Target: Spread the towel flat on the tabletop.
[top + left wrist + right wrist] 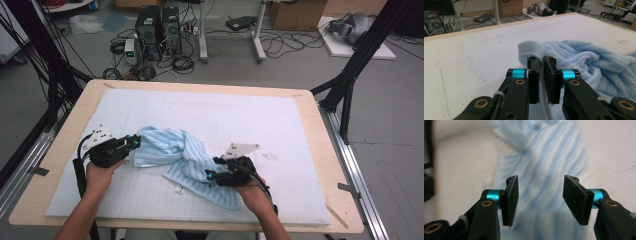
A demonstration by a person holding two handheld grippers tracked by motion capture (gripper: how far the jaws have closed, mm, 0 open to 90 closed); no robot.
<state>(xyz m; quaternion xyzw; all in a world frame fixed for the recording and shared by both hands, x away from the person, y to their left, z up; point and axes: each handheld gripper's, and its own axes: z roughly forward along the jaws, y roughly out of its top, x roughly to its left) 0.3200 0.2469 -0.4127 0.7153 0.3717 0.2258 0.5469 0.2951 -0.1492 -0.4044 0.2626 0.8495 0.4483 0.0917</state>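
The crumpled light-blue striped terry towel is clamped at its 9 o'clock hem by the left gripper; the right gripper is held spread wide over its 5 o'clock end.

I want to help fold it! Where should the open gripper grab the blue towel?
Probably the flat striped corner of the blue towel nearest the person. The right gripper hovers open above the towel there; coming from the near edge suits that thin single layer, while the middle is bunched and twisted.

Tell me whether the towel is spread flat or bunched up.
Bunched up. The blue striped towel lies twisted in folds on the white mat, one edge clamped in the left hand-held gripper.
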